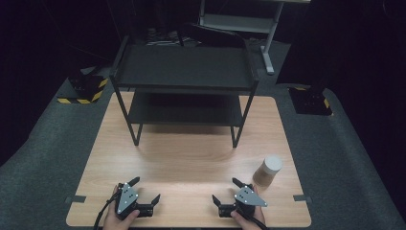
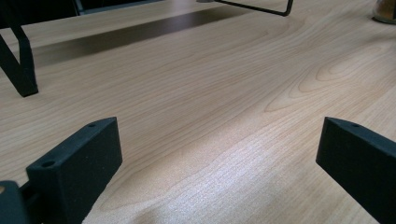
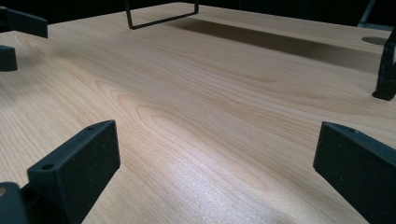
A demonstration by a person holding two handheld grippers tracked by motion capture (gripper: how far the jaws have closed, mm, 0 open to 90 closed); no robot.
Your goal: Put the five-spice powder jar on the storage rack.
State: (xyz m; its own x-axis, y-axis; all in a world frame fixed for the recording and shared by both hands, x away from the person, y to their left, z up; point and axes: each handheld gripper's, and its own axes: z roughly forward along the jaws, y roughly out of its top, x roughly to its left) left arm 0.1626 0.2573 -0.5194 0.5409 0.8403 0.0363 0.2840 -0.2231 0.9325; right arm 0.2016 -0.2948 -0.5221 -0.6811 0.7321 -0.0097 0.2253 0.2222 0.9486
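Left hand (image 1: 114, 216): coming in from the bottom edge of the high view, gripping the back of its tool.
Left black two-jaw gripper with grey three-cornered plate (image 1: 144, 189): lying low, jaws spread wide apart and holding nothing.
Right hand (image 1: 247, 216): entering from the bottom edge, wrapping around its tool's rear.
Right black two-jaw gripper with grey three-cornered plate (image 1: 224, 190): sitting low, jaws standing wide apart, gripping nothing.
Spacing: the two grippers are resting well apart.
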